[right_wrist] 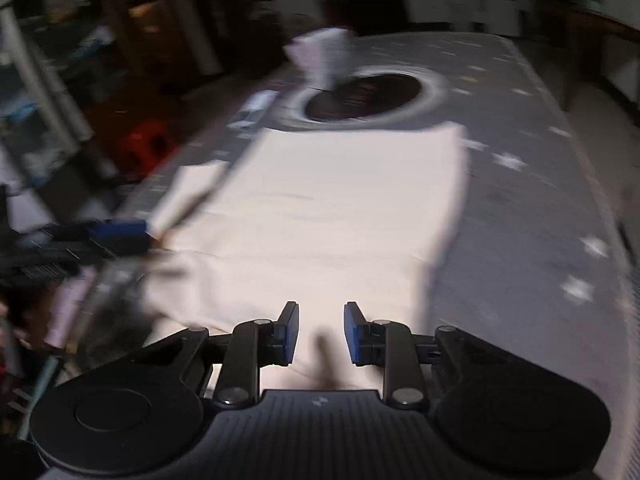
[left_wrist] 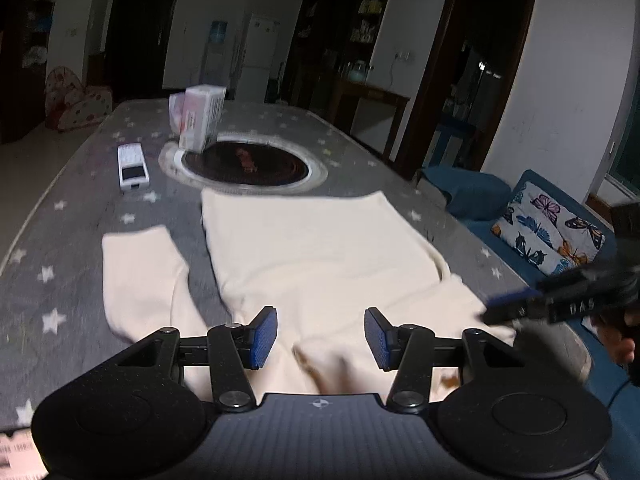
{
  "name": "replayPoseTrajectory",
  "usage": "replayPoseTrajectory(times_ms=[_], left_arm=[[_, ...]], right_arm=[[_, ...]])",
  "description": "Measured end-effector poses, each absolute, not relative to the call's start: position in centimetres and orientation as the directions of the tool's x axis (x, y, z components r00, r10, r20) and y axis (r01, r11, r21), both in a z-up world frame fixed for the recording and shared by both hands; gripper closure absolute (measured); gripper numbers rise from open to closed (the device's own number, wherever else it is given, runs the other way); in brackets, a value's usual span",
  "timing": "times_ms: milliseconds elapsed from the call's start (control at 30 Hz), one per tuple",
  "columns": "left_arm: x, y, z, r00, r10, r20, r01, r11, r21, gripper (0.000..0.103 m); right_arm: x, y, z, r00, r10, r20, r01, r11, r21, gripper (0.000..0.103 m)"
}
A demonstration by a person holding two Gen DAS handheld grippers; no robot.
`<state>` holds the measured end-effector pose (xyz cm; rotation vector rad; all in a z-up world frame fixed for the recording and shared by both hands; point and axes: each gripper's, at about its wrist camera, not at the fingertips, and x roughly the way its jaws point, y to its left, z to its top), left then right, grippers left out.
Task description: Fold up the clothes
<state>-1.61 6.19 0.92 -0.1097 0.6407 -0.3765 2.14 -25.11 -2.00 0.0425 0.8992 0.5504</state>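
So here we've got the cream garment (left_wrist: 320, 248) spread flat on the star-print table (left_wrist: 60, 240), its long axis running straight away from us toward the round dark inset (left_wrist: 246, 164). One sleeve (left_wrist: 136, 276) sticks out on the left side; the other side looks already tucked in, though the right wrist view is pretty blurry, so we wouldn't swear to it.

Our left gripper (left_wrist: 320, 338) hangs over the near hem with its jaws about half open and nothing between the pads, just cloth underneath. Our right gripper (right_wrist: 321, 332) sits over the near right part of the garment, jaws only narrowly apart, and nothing pinched there either as far as we can tell.

The left one is clearly nearer that loose sleeve, so we'd guess it gets that fold. There's free table to the left, but the white remote (left_wrist: 132, 168) and the box (left_wrist: 200, 120) sit beyond the far end, and the table's right edge is close.
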Motion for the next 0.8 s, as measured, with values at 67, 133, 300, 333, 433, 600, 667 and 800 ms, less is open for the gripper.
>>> replayPoseTrajectory(times_ms=[67,133,300,333,433,600,667,800], left_arm=[[-0.9,5.8,0.8,0.726,-0.372,-0.578,0.318,0.927,-0.198,0.052],[0.0,5.1,0.1,0.699,-0.372,-0.611,0.338,0.924,-0.177,0.052],[1.2,3.2,-2.1,0.653,-0.308,-0.692,0.361,0.930,-0.074,0.052],[1.2,3.0,-2.3,0.654,-0.304,-0.693,0.366,0.928,-0.062,0.052],[1.2,3.0,-2.6,0.652,-0.310,-0.692,0.385,0.922,-0.051,0.058],[1.2,3.1,-2.9,0.654,-0.312,-0.690,0.405,0.914,-0.029,0.070],[1.2,3.1,-2.8,0.651,-0.320,-0.688,0.414,0.910,-0.032,0.077],[1.1,3.1,-2.9,0.662,-0.309,-0.683,0.414,0.910,-0.010,0.090]], right_arm=[[2.5,-26.0,-2.0,0.523,0.433,-0.734,-0.416,0.881,0.223,0.079],[2.8,-26.9,-1.9,0.551,0.394,-0.736,-0.395,0.900,0.186,0.079],[4.5,-25.9,-1.5,0.604,0.373,-0.704,-0.425,0.898,0.111,0.079],[4.9,-25.6,-1.5,0.611,0.371,-0.699,-0.435,0.895,0.094,0.079],[5.7,-24.0,-2.2,0.614,0.359,-0.703,-0.502,0.865,0.004,0.079],[6.1,-22.7,-3.1,0.584,0.380,-0.717,-0.624,0.775,-0.097,0.079],[6.6,-22.7,-3.3,0.565,0.392,-0.726,-0.651,0.753,-0.101,0.079],[7.2,-23.1,-3.6,0.527,0.427,-0.735,-0.683,0.727,-0.067,0.079]])
